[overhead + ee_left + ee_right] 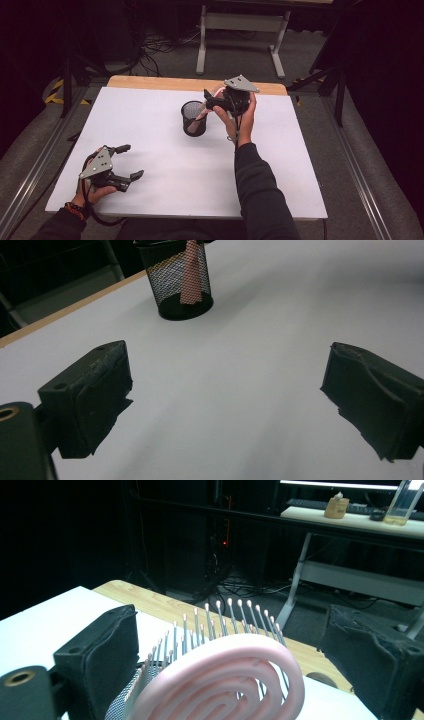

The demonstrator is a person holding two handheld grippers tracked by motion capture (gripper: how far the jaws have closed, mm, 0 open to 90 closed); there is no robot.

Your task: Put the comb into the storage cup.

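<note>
Between the wide-spread jaws of the right gripper [227, 665] a pink hairbrush [225, 680] is seen, ungripped, its handle down in the black mesh cup [193, 119]. The left gripper [225, 405] is held wide open with nothing between, low over the white table [150, 150], the cup well ahead of it.

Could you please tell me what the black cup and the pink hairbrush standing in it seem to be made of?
The pen cup looks like black wire mesh, probably painted metal: you can see through its fine grid, above a solid base. The hairbrush looks like matte pink plastic, moulded in smooth concentric loops. Its bristles are thin pale pins with small rounded tips, plastic or metal; I cannot tell which.
</note>
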